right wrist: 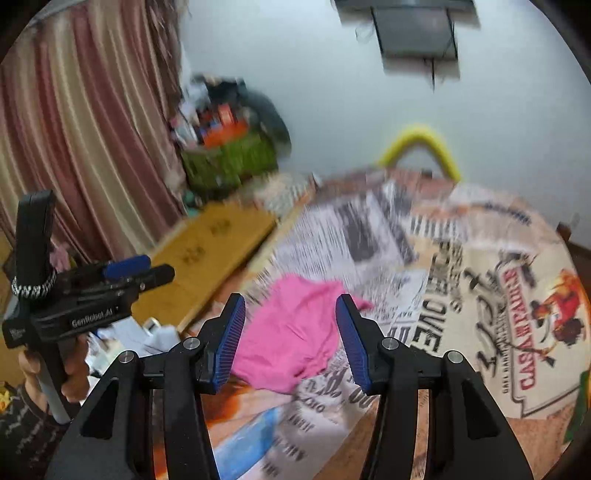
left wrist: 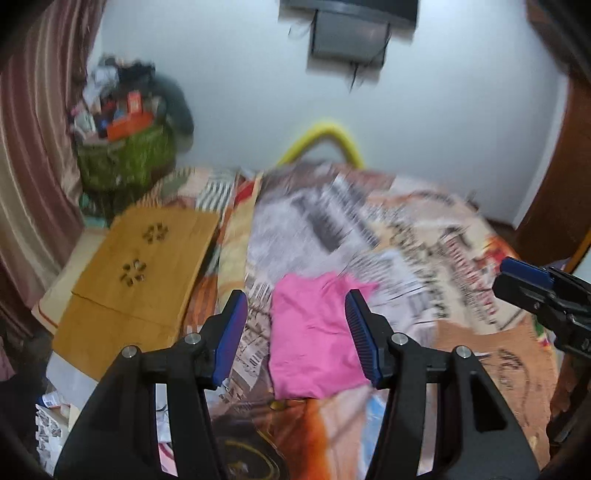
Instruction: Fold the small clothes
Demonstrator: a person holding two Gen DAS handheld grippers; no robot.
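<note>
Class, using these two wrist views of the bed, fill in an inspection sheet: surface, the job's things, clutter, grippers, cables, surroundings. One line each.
Surface: bed covered by a printed bedspread, blurred in places.
Job's things: one pink garment lying on the bedspread, in a compact, roughly rectangular shape; held by neither gripper.
Clutter: wooden board beside the bed; green basket piled with boxes; papers on the floor at lower left.
Grippers: left gripper and right gripper both open, raised above the garment, nothing between the pads.
Cables: thin wires hanging below the wall-mounted screen.
Surroundings: striped curtain, pale wall, yellow tube arching behind the bed.
</note>
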